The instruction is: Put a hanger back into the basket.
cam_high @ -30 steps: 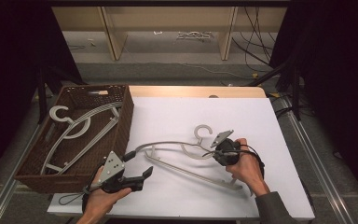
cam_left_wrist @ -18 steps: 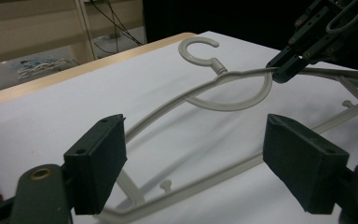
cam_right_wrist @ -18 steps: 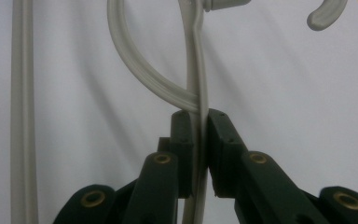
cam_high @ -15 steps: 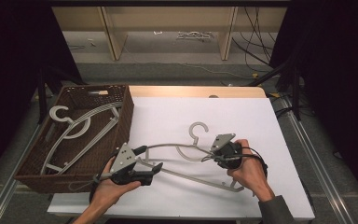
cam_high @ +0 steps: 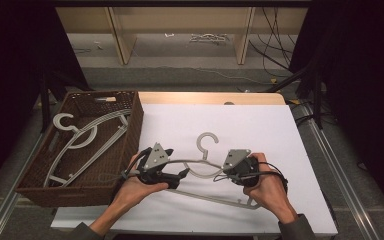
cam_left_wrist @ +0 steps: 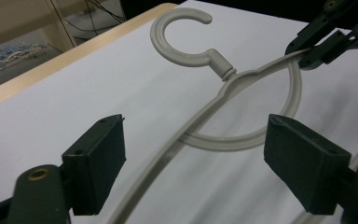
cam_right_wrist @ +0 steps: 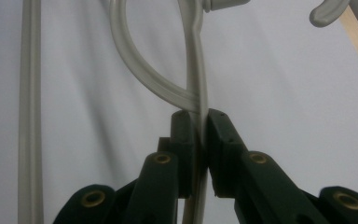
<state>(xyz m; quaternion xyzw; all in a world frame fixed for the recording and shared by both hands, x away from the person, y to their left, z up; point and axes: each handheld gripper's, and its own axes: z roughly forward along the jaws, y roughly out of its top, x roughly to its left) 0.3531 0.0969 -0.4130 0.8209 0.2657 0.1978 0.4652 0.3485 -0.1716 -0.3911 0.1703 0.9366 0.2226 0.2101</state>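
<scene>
A grey plastic hanger lies on the white table top, hook pointing away from me. My right gripper is shut on the hanger's right shoulder arm; in the right gripper view the jaws pinch the thin bar of the hanger. My left gripper is open. In the left gripper view its jaws stand wide on either side of the left shoulder arm of the hanger, not touching it. The right gripper shows there at the top right, clamped on the bar.
A brown wicker basket stands at the table's left and holds grey hangers. A wooden strip runs along the far table edge. Beyond it are shelf legs and cables on the floor.
My left hand has moved right and a little up, from beside the basket to the hanger's left shoulder. The right hand has lifted slightly with the hanger still in its jaws.
</scene>
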